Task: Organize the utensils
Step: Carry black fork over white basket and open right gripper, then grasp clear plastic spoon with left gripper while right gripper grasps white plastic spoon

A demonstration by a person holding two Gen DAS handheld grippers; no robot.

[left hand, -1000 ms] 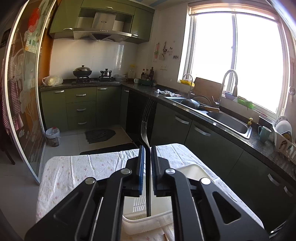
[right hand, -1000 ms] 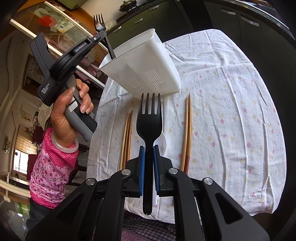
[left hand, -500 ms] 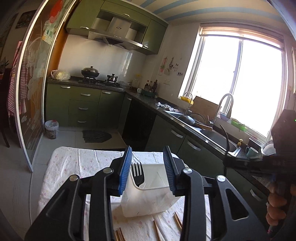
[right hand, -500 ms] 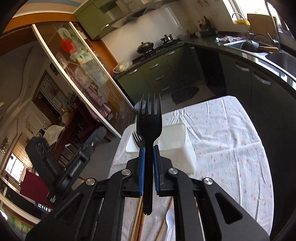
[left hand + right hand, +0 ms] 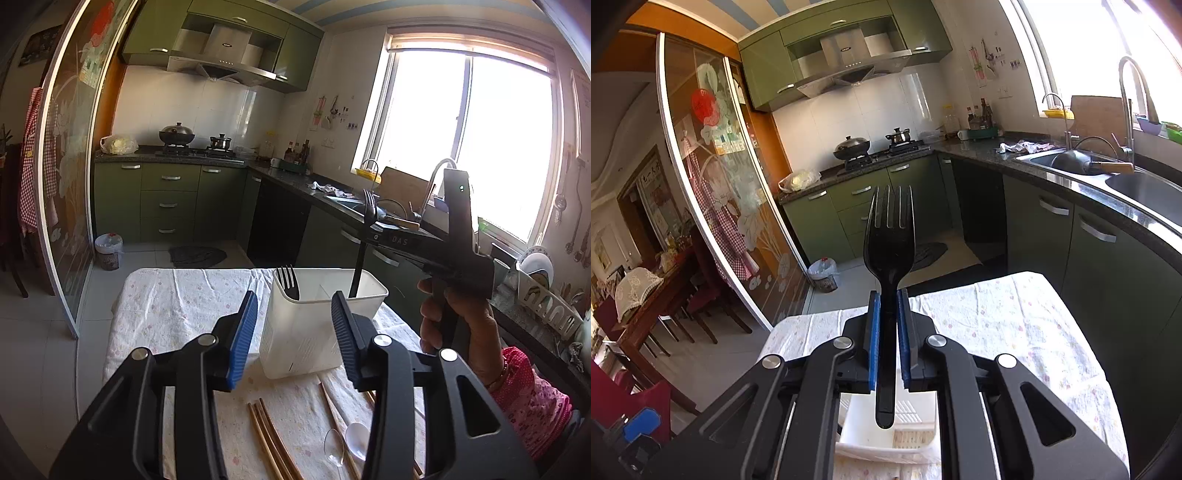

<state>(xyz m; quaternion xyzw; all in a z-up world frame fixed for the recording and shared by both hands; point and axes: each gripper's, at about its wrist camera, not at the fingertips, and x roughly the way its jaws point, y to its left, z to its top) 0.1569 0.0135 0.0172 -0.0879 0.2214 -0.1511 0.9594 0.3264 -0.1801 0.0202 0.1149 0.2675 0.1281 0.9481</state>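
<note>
A white utensil caddy stands on the cloth-covered table. One black fork stands in its left compartment. My left gripper is open and empty, just in front of the caddy. My right gripper is shut on a second black fork, tines up. In the left wrist view that fork hangs with its handle in the caddy's right side. The right wrist view shows the caddy below the fork's handle end.
Several wooden chopsticks and two spoons, one clear and one white, lie on the table in front of the caddy. Kitchen counter and sink run along the right. A glass sliding door is at left.
My left gripper let go of its fork into the caddy, opened and drew back. My right gripper carried its fork from over the table to above the caddy.
</note>
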